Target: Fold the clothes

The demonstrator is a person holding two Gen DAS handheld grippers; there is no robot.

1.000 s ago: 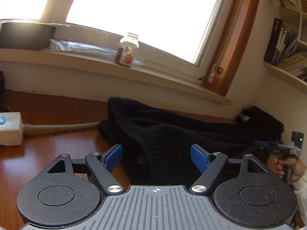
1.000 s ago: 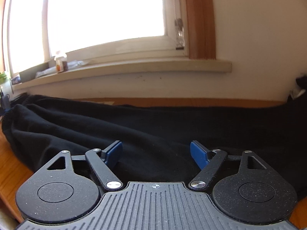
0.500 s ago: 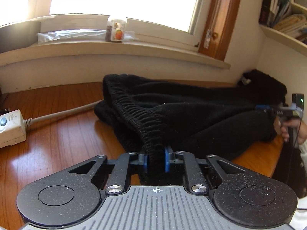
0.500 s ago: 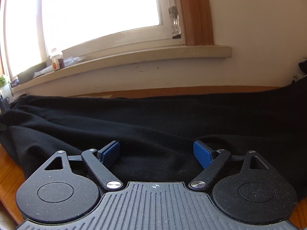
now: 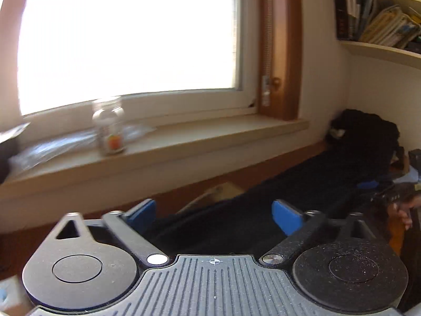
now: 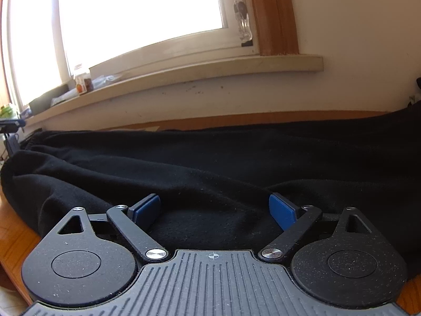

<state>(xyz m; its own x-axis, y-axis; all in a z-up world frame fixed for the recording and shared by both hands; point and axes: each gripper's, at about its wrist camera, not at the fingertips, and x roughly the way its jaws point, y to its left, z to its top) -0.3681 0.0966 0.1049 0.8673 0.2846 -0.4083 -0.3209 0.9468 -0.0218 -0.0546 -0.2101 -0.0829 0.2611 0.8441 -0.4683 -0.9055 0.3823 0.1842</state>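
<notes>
- On the wooden table (image 6: pixel 15 239) below the window sill (image 6: pixel 210 72), we see a black garment (image 6: pixel 210 163) lying stretched lengthwise, its gathered end toward the left of the right wrist view and its far end running out of frame to the right.
- We note the right claw (image 6: pixel 214 209) spread wide, its blue pads (image 6: pixel 281 210) resting low over a soft ridge of the cloth and pinching nothing.
- We note the left claw (image 5: pixel 214 214) likewise spread, with the dark fabric (image 5: pixel 263 205) lying between and beyond its pads; that view is blurred, so we cannot tell whether the pads touch the cloth.
- Beyond it, we see a hand (image 5: pixel 402 210) at the right edge and a dark heap (image 5: pixel 368 131) in the corner by the wall.
- We judge the risks as follows: the thick, limp cloth may bunch, so a closing claw could catch several layers or only a shallow pinch that slips; uneven lifting by the two claws could skew any fold.
- A jar (image 5: pixel 109 129) stands on the sill; we judge that a high swing could knock it.
</notes>
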